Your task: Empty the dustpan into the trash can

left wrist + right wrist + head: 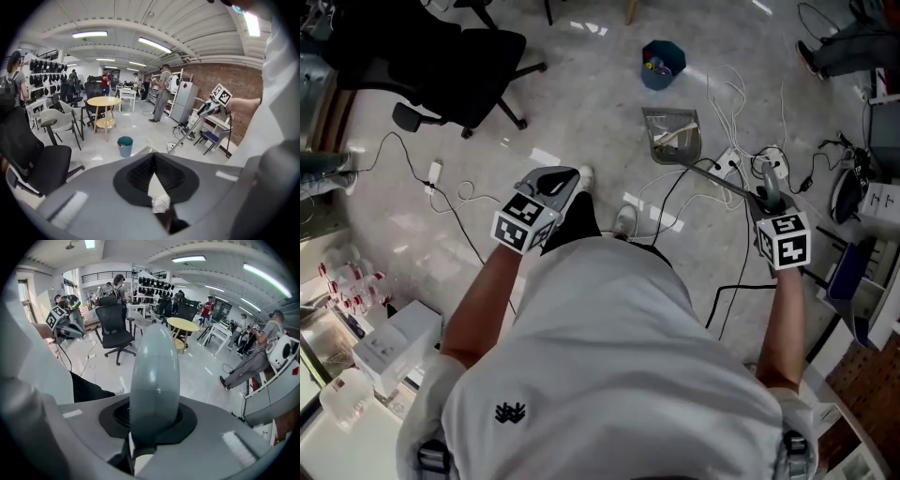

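Dustpan (673, 138): one, standing on the floor just short of the single teal trash can (663, 64). It looks to be light, rigid plastic. What the pan holds cannot be told at this range, possibly light scraps.

Grip point: the long handle (722, 178). The right gripper (766, 190) is clamped on its smooth, rounded top end (154, 380), which may twist in the grip.

The left gripper (570, 180) has its jaws together with nothing between them.
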The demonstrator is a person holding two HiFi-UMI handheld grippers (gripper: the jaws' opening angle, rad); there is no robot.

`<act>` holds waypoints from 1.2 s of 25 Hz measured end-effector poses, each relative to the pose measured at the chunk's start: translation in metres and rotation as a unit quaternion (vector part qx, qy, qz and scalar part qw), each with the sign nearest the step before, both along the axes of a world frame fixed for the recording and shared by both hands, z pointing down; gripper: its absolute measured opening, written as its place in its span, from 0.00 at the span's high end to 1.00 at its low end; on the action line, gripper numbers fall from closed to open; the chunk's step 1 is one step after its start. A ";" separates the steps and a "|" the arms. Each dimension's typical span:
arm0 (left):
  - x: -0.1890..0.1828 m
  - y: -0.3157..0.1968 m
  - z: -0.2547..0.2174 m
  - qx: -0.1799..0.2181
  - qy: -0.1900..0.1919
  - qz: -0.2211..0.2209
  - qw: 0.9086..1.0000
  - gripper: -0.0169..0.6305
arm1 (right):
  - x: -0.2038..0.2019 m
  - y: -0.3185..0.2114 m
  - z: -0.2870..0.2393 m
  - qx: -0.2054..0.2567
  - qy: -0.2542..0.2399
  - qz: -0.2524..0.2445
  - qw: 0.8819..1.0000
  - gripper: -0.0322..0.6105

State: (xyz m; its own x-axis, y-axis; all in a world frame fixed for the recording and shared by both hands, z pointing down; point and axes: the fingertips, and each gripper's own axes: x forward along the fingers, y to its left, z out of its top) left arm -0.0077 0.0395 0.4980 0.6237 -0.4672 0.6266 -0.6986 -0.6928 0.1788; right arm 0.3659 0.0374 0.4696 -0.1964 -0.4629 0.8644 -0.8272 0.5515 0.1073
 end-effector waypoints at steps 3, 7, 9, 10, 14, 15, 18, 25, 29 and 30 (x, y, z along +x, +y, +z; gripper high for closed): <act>0.000 -0.024 0.003 0.001 0.006 0.027 1.000 0.89 | -0.008 -0.021 -0.007 0.001 0.005 0.009 1.000 0.82; -0.009 -0.061 -0.002 0.009 0.020 0.051 0.998 0.89 | -0.021 -0.055 -0.019 0.005 0.013 0.022 1.000 0.82; -0.016 -0.079 -0.005 0.007 0.029 0.058 0.998 0.89 | -0.025 -0.074 -0.026 0.007 0.013 0.032 0.999 0.82; -0.019 -0.087 -0.007 0.008 0.031 0.064 0.997 0.89 | -0.026 -0.083 -0.029 0.007 0.012 0.039 0.999 0.82; -0.032 -0.115 -0.007 0.011 0.031 0.095 0.995 0.89 | -0.026 -0.117 -0.039 0.011 0.009 0.071 0.997 0.82; -0.037 -0.121 -0.007 0.012 0.033 0.100 0.994 0.89 | -0.026 -0.126 -0.041 0.011 0.009 0.077 0.997 0.82; -0.052 -0.137 -0.006 0.017 0.032 0.116 0.993 0.89 | -0.032 -0.151 -0.045 0.016 0.015 0.087 0.996 0.82; -0.077 -0.171 -0.004 0.019 0.028 0.092 0.995 0.89 | -0.033 -0.211 -0.046 0.021 0.040 0.069 0.997 0.82; -0.072 -0.189 -0.008 0.022 0.033 0.055 0.998 0.89 | -0.020 -0.251 -0.048 0.022 0.047 0.048 0.997 0.82; -0.069 -0.192 -0.010 0.023 0.037 0.046 0.998 0.89 | -0.016 -0.261 -0.048 0.021 0.051 0.041 0.998 0.82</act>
